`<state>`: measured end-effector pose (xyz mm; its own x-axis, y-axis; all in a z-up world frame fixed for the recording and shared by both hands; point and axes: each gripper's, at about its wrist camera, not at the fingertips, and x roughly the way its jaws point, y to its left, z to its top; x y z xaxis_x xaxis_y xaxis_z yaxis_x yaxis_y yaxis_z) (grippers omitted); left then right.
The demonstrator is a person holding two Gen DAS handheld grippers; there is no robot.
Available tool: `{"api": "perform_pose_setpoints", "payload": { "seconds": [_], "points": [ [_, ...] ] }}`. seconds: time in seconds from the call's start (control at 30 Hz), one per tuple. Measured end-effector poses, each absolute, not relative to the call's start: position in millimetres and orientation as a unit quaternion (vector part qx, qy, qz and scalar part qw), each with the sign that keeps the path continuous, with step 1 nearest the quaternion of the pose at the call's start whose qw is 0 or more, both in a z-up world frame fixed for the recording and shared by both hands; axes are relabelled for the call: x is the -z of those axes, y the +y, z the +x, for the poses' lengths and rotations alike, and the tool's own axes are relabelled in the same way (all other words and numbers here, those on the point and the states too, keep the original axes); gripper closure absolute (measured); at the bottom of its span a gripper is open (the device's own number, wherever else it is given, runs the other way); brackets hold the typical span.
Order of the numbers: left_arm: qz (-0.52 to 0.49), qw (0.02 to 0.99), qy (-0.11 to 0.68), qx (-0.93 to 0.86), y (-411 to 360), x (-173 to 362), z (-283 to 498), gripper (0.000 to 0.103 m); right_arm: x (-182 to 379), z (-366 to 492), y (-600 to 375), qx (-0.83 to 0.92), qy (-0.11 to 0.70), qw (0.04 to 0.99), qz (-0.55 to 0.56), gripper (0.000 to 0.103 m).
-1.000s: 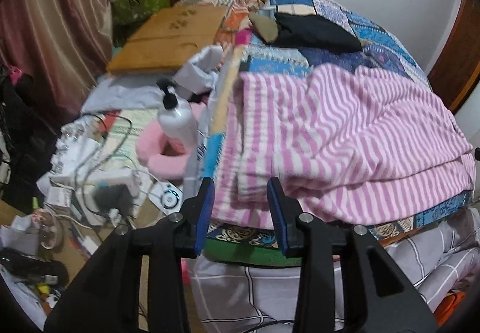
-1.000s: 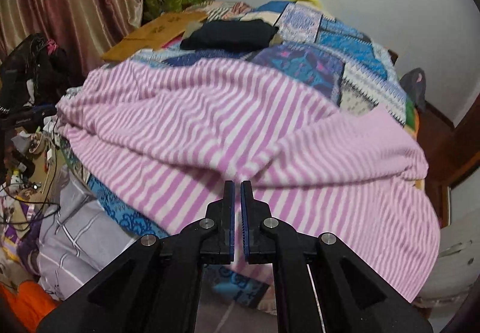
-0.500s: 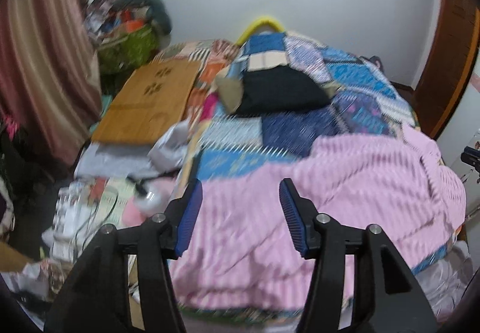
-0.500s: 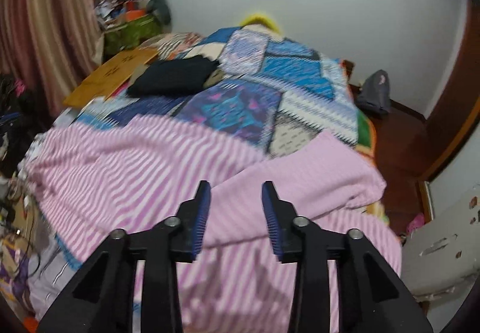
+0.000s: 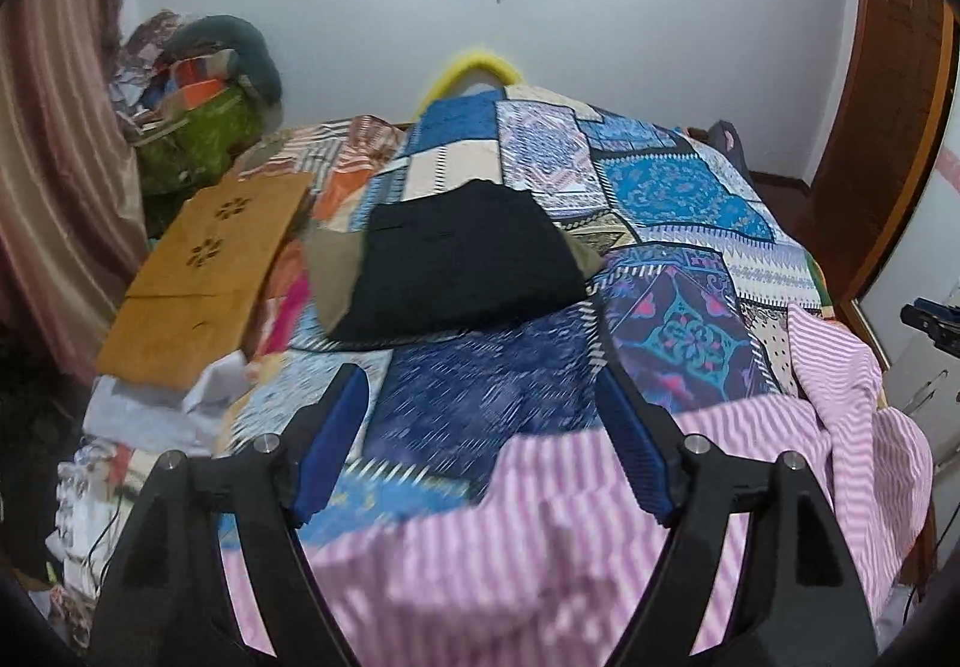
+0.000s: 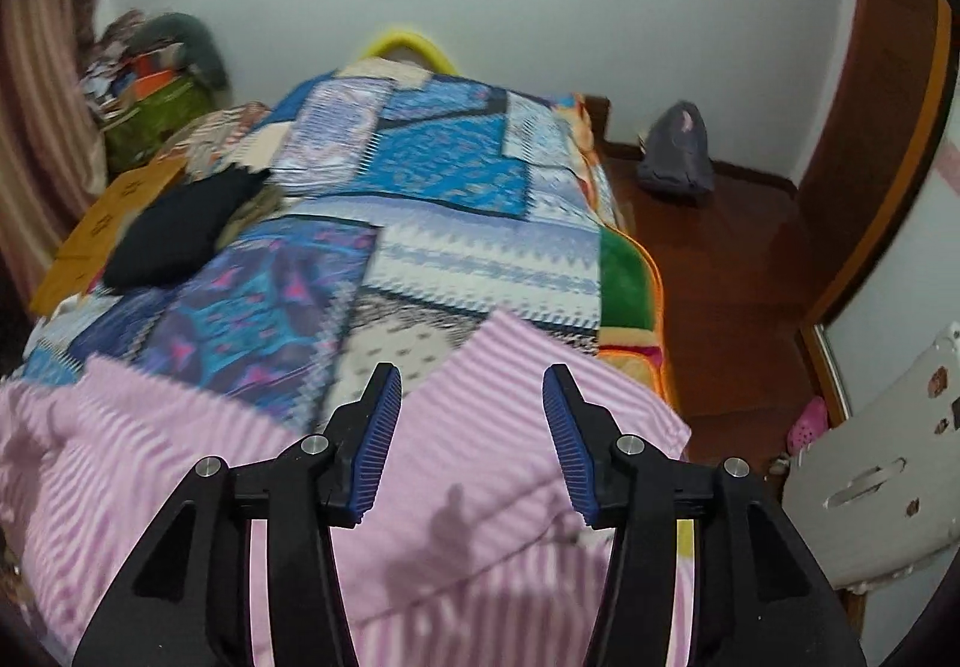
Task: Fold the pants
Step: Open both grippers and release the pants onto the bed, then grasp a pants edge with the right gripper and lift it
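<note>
The pink-and-white striped pants (image 5: 570,535) lie spread over the near end of the bed, with one leg folded up toward the right edge (image 6: 480,463). My left gripper (image 5: 480,376) hovers above the pants' far edge, over the blue patchwork quilt (image 5: 672,193). Its jaws are opening and there is nothing between the pads. My right gripper (image 6: 471,370) hangs over the folded corner of the pants. Its jaws are opening too, and the cloth lies below the pads, not pinched.
A folded black garment (image 5: 462,271) rests mid-bed. A wooden board (image 5: 204,271) and a green bag (image 5: 198,138) crowd the left side. On the right are a white plastic chair (image 6: 870,475), a grey bag (image 6: 678,150) on the floor and a wooden door (image 5: 888,126).
The right gripper was shut on a fold of the pants and has let go and opened. The left jaws widened. Both views swung up toward the head of the bed.
</note>
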<state>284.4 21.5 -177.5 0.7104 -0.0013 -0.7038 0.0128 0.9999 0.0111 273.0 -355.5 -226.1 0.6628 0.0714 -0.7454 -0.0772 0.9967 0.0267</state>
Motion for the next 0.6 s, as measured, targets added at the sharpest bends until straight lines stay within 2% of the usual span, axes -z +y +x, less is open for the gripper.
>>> {"api": "perform_pose_setpoints", "payload": {
  "seconds": [0.3,0.6],
  "points": [
    [0.029,0.908,0.418,0.025,-20.4,228.0,360.1,0.025,301.9,369.3,-382.5,-0.049,0.484,0.873,0.03,0.057],
    [0.039,0.885,0.462,0.033,-34.1,275.0,381.8,0.025,360.8,422.3,-377.4,-0.071,0.543,0.837,0.01,0.057]
  ]
}}
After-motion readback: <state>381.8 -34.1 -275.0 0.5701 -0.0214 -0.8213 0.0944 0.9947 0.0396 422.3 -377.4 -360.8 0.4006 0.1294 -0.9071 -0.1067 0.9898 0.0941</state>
